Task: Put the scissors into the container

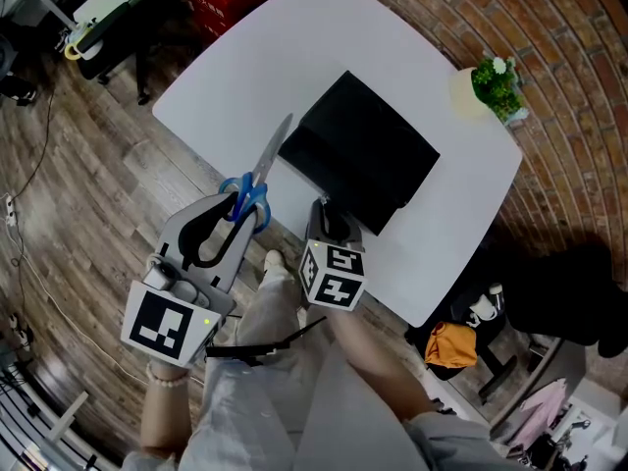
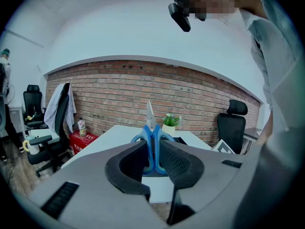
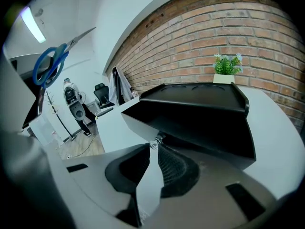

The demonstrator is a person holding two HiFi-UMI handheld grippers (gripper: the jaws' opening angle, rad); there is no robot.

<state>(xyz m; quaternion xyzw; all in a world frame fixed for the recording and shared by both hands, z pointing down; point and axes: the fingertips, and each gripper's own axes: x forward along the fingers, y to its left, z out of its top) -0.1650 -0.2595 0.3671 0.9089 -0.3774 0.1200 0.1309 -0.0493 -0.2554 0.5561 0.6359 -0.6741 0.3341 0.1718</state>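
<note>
The left gripper (image 1: 238, 212) is closed on the scissors (image 1: 263, 172), its jaws pressed against the two blue handle loops. The scissors are held clear of the table (image 1: 245, 77), their shut blades pointing away from the person toward the near left edge of the container (image 1: 365, 151). The blade tip lies just short of that edge, so the scissors are outside the container.

The black container sits on the white table, set diagonally. The right gripper (image 1: 330, 220) is at its near corner. Its jaws are drawn almost together, and their tips pinch the container's rim there.

A small plant (image 1: 497, 84) stands near the table's far right corner, well apart from the container.
</note>
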